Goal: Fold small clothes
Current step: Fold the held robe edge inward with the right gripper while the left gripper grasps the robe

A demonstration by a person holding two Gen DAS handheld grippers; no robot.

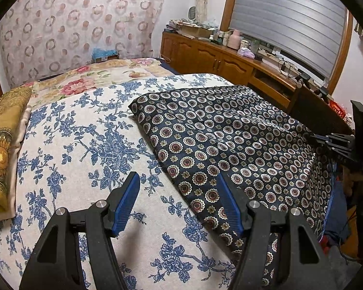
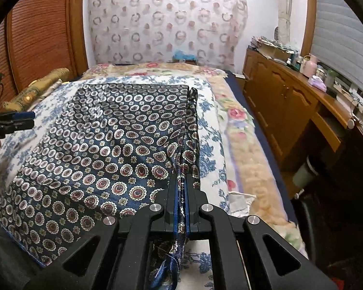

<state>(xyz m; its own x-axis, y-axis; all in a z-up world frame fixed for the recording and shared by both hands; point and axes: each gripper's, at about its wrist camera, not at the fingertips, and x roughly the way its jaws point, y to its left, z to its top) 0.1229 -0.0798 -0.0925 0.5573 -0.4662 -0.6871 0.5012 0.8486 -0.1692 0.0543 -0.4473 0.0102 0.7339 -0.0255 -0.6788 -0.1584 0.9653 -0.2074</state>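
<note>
A dark navy cloth with round medallion print (image 1: 225, 130) lies spread on the bed, also in the right wrist view (image 2: 104, 145). My left gripper (image 1: 179, 181) is open and empty, hovering over the cloth's left edge, one finger above the bedsheet and one above the cloth. My right gripper (image 2: 181, 181) is shut on the cloth's right edge, which is bunched between the blue pads and lifted a little. The right gripper also shows at the far right of the left wrist view (image 1: 309, 136). The left gripper shows at the left edge of the right wrist view (image 2: 32, 118).
The bed has a white sheet with blue flowers (image 1: 79, 130) and a floral blanket (image 1: 89, 77) behind. A yellow folded cloth (image 1: 2, 145) lies at the left. A wooden cabinet (image 2: 285, 101) with clutter runs along the right. A wooden wardrobe (image 2: 36, 33) stands left.
</note>
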